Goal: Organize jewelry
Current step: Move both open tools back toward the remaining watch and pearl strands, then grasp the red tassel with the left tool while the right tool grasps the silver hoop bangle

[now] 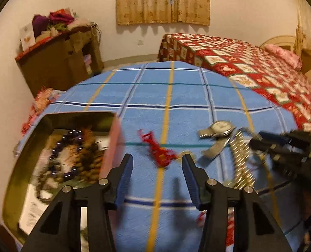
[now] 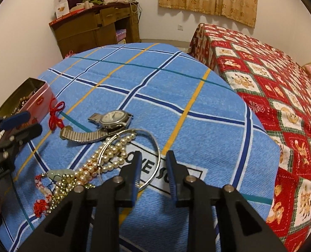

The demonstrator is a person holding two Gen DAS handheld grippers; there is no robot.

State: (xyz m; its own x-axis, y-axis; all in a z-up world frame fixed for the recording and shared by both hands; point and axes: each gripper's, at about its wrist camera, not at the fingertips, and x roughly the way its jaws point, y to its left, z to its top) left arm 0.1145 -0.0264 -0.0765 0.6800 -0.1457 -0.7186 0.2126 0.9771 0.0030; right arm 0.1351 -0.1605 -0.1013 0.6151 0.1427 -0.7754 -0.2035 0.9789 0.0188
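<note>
On the far left of the blue checked cloth (image 2: 176, 88) stands one open tin box (image 1: 113, 138) with pink outer walls. In it lie a dark purple bead bracelet (image 1: 65, 153) and at least one brown bead string (image 1: 88, 157); motion blur keeps me from counting the brown strands.

Just right of the tin lies one red knotted cord (image 2: 55, 115), flat on the cloth. In the left wrist view the left gripper (image 1: 157, 163) hangs over the cloth beside the tin with its jaws partly apart and nothing between them; the red cord lies just beyond its tips.

Next comes one silver wristwatch (image 2: 113, 118) with a metal stretch band, lying on its side. Its band touches the pile in front of it: one thin silver bangle (image 2: 155, 147), one tangle of pearl strands (image 2: 111, 157) threaded through the bangle, one gold bead chain (image 2: 65, 184), one pale green pendant (image 2: 59, 173) and two red tassel pieces (image 2: 40, 205) at the near left edge of the heap.

The right gripper (image 2: 154, 161) hovers over the near rim of the bangle, jaws narrowly apart, holding nothing; its left finger (image 2: 134, 174) covers part of the ring's wire, so contact cannot be told.

Farther right stands one bed under a red patchwork quilt (image 2: 281, 96).
</note>
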